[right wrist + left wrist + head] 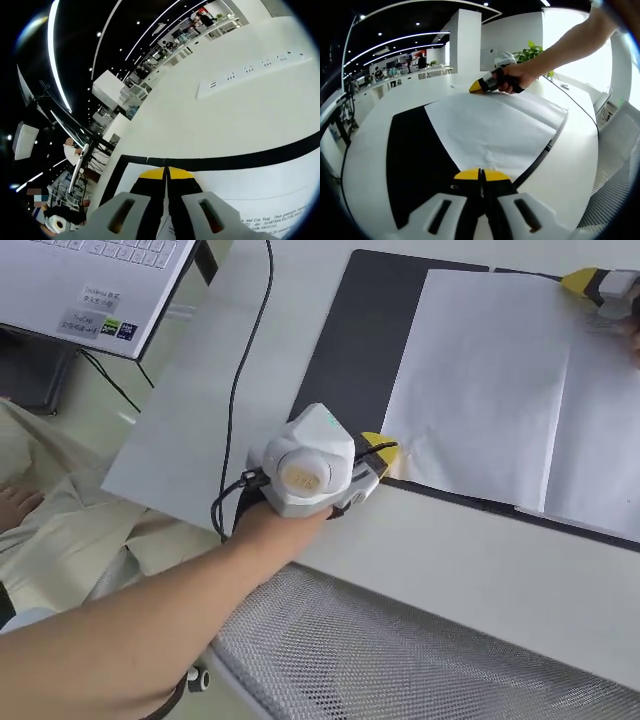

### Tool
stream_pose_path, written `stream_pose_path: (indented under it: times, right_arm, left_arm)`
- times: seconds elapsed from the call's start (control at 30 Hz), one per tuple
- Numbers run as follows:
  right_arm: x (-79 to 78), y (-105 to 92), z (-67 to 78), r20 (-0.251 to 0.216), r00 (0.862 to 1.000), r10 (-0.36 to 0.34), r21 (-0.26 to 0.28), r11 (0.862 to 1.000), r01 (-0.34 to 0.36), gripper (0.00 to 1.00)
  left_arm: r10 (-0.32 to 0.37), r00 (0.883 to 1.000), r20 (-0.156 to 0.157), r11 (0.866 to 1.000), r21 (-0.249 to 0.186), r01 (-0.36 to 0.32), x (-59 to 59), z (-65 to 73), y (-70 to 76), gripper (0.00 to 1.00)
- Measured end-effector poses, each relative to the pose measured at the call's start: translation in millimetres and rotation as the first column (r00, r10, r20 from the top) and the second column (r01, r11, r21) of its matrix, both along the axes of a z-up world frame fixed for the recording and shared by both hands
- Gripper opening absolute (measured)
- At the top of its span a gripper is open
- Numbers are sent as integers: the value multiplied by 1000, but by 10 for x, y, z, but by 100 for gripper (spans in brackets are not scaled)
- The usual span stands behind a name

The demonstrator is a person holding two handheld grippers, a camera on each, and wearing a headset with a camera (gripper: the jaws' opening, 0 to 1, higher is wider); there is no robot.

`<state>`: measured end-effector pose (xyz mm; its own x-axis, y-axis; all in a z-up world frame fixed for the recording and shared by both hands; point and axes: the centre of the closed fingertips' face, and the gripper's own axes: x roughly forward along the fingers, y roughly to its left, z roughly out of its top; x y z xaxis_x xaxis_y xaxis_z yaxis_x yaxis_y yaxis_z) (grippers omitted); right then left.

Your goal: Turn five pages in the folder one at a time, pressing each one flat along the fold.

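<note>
Now the black folder (350, 350) lies open on the white table (190, 400), with a white page (480, 380) spread flat across it. The left gripper (378, 452) is clenched, jaws together, its tips at the page's near corner. The right gripper (590, 282), likewise clenched, rests at the page's far edge.

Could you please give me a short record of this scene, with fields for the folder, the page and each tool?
Folder: black folder, open flat on the white table
Page: white page lying over the folder
Left tool: left tool, jaws together, tips at the page's near corner
Right tool: right tool, jaws together, tips at the page's far edge
Nearby: laptop, black cable
</note>
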<state>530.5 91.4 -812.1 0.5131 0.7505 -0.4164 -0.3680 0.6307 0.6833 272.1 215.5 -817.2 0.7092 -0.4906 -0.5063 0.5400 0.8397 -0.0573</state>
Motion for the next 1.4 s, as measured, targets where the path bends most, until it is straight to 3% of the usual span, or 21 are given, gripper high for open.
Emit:
stream_pose_path:
  times: [0.37, 0.63, 0.93, 1.17, 1.4]
  right_arm:
    - [-309, -4, -49, -37, 995, 94, 16, 996, -93, 0]
    - [-540, -8, -34, -47, 991, 127, 30, 992, -125, 0]
    - [-892, -43, 25, -46, 989, 141, 54, 989, -138, 0]
    - [-1216, -42, 38, -57, 978, 200, 54, 979, -197, 0]
    - [-1375, -83, 63, -67, 977, 204, 76, 977, -199, 0]
  left_arm:
    - [0, 1000, 1, 1000, 4, 0, -1, 2, -5, 0]
    - [2, 1000, 0, 1000, 5, -2, -4, 12, -14, 0]
    - [4, 1000, 2, 1000, 2, -4, -7, 14, -19, 0]
    - [2, 1000, 1, 1000, 10, -2, -7, 15, -23, 0]
    - [1, 1000, 2, 1000, 16, -1, -36, 63, -45, 0]
